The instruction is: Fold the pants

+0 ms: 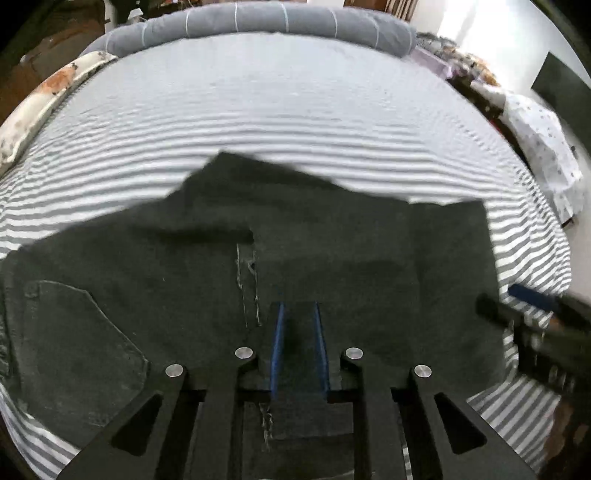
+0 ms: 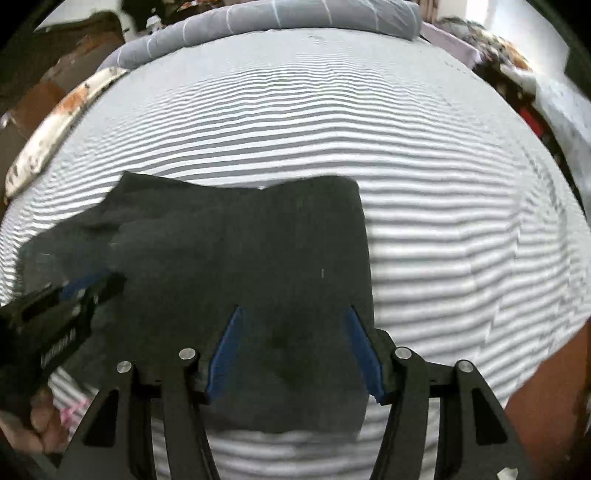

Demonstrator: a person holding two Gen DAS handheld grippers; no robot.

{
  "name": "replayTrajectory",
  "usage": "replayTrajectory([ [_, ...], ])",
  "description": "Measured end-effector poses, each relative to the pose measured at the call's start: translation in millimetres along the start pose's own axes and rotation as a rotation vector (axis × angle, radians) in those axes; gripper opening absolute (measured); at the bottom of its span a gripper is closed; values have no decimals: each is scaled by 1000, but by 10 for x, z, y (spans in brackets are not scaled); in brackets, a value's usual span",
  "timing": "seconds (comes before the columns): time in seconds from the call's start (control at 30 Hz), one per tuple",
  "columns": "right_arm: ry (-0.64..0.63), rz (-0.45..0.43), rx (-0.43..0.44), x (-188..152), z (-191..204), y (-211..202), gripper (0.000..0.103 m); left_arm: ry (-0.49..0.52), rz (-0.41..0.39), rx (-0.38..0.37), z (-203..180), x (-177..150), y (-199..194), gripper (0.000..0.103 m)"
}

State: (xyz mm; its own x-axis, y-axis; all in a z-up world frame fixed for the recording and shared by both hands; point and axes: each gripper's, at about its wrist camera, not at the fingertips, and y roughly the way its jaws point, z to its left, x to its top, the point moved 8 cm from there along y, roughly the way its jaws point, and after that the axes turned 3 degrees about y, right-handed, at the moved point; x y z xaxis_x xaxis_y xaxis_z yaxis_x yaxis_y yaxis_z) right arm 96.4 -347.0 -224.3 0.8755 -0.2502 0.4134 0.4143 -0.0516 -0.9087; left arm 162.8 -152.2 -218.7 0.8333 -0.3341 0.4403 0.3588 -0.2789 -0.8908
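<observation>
Dark green-black pants [image 1: 332, 251] lie folded on the striped bed sheet [image 1: 295, 110], a back pocket [image 1: 81, 332] at the left. My left gripper [image 1: 299, 306] is low over the pants, its blue-padded fingers [image 1: 277, 347] narrowly apart with a strip of pants fabric between them. In the right wrist view the pants [image 2: 258, 251] fill the lower left. My right gripper [image 2: 293, 310] is open wide over the pants' right edge, blue pads [image 2: 360, 350] spread with nothing clamped. Each gripper shows in the other's view: the right one [image 1: 535, 314] and the left one [image 2: 62, 306].
A rolled grey quilt [image 1: 280, 18] lies along the far edge of the bed. A patterned pillow [image 1: 48, 99] lies at the left edge. Cluttered bedding and a spotted cloth [image 1: 543, 140] sit beyond the right edge. A hand [image 2: 40, 424] holds the left gripper.
</observation>
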Motion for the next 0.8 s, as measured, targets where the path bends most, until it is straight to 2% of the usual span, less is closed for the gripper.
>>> replayTrajectory([
  [0.23, -5, 68, -10, 71, -2, 429, 56, 104, -4, 37, -42, -124, 122, 18],
  [0.47, -10, 72, -10, -59, 19, 358, 59, 107, 11, 34, -68, -171, 70, 18],
  [0.8, -25, 121, -18, -542, 54, 195, 60, 159, 40, 65, -99, -563, -51, 19],
])
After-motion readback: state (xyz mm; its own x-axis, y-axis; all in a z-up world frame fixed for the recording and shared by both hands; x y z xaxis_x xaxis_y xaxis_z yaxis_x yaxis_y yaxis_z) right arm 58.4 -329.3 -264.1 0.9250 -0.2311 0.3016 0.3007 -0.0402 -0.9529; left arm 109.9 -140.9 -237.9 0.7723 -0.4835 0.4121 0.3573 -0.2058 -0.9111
